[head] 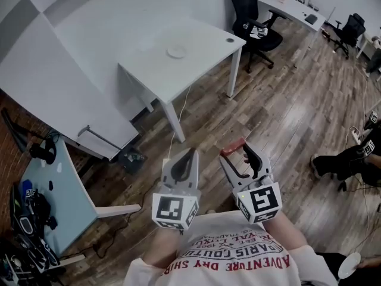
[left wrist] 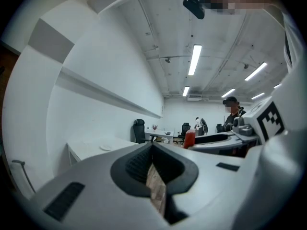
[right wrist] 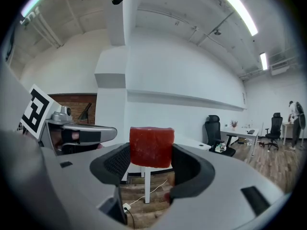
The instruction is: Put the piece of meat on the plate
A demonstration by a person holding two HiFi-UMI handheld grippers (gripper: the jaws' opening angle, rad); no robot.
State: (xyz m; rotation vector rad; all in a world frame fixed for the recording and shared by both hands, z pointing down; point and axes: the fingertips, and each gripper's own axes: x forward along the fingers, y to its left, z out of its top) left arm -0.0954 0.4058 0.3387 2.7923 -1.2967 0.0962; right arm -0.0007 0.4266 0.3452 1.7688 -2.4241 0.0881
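Standing position, both grippers held out roughly level over the wood floor (head: 286, 112), well short of the white worktop (head: 202, 37). Right gripper (head: 238, 151): fingers (right wrist: 189, 169) spread wide and clamped on the piece of meat (right wrist: 151, 146), a red block, squared off, pinched at its two sides and standing slightly proud of the fingertips. In the head view the meat shows as a red bar at the right gripper's tip, in the air, touching nothing else. Left gripper (head: 188, 157): fingers (left wrist: 132, 164) brought together at the tips, only a thin slit between them with floor showing through; nothing in them. It rides just beside the right gripper, at its 9 o'clock. Marker cubes on both, left cube (head: 174, 210) and right cube (head: 262, 200), close to the person's chest. Plate (head: 176, 52): small, white, round, lying on the worktop's far half, at about 11 o'clock from the meat and well apart from it. Plate is bare. Black office chair (head: 253, 16) at 1 o'clock past the worktop's corner. Pale blue desk (head: 56, 198) at 8 o'clock, dark gear on it. Another person (left wrist: 232, 113) is visible beyond the right gripper in the left gripper view.
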